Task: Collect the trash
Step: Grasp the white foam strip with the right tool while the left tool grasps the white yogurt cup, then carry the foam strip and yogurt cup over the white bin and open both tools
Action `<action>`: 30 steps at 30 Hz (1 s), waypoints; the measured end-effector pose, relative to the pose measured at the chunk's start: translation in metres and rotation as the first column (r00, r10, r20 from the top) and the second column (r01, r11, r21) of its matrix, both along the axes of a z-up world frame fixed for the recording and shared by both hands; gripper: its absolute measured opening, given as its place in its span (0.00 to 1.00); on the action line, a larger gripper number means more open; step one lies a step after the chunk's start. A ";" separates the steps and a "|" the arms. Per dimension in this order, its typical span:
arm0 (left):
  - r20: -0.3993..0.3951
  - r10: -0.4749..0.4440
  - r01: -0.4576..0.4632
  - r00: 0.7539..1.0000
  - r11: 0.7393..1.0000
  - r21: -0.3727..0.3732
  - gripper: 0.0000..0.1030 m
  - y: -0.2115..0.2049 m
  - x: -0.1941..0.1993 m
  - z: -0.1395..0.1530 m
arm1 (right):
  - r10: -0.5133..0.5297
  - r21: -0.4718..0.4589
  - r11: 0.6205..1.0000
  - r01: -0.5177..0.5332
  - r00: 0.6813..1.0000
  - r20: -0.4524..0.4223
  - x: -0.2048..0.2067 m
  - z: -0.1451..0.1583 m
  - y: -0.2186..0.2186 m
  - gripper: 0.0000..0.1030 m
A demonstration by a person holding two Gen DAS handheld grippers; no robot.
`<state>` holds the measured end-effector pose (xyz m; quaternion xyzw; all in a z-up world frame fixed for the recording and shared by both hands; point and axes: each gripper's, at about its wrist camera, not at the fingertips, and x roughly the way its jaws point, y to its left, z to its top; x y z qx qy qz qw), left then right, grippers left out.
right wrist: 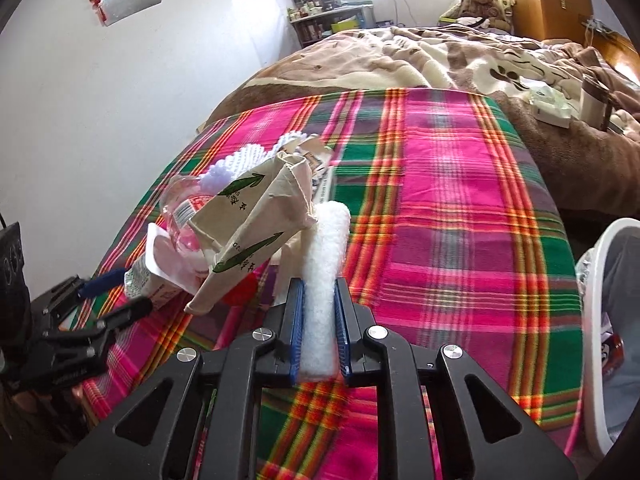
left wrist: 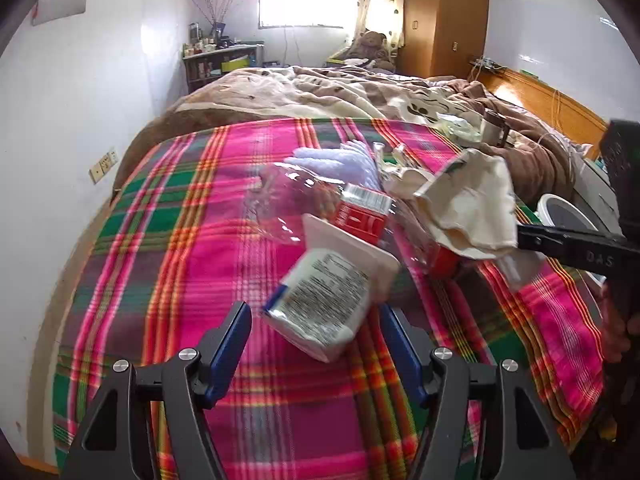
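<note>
Trash lies on a pink plaid blanket [left wrist: 224, 248]: a clear plastic bottle [left wrist: 304, 196] with a red label, a white printed packet [left wrist: 320, 300], a crumpled beige paper bag [left wrist: 472, 208] and a white fluffy cloth [left wrist: 336, 160]. My left gripper [left wrist: 316, 312] is open, its blue pads either side of the packet. My right gripper [right wrist: 320, 284] is shut on a white foam strip [right wrist: 324, 256], held above the blanket, beside the paper bag [right wrist: 248, 232]. The right gripper also shows in the left wrist view [left wrist: 524, 240].
A white bin [right wrist: 600, 280] stands at the bed's right edge. A rumpled brown-and-cream duvet [left wrist: 340, 88] covers the far bed, with a tumbler [right wrist: 594, 100] and tissue pack [right wrist: 552, 108]. White wall on the left, wooden wardrobe [left wrist: 444, 16] at the back.
</note>
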<state>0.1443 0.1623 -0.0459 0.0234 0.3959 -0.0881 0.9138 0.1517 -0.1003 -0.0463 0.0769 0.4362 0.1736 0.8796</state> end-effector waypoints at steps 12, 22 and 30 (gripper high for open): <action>-0.063 -0.072 0.075 0.995 0.996 0.041 0.66 -0.015 0.028 -0.014 | -0.070 -0.138 0.988 0.076 0.996 0.047 -0.006 0.006 -0.011 0.15; -0.059 -0.037 0.038 0.998 0.999 0.008 0.56 -0.015 0.025 -0.015 | -0.107 -0.151 0.982 0.115 0.992 0.065 -0.009 0.006 -0.024 0.15; -0.019 -0.005 0.005 1.000 0.999 -0.035 0.55 -0.021 0.011 -0.006 | -0.151 -0.154 0.974 0.163 0.985 0.083 -0.018 0.006 -0.036 0.15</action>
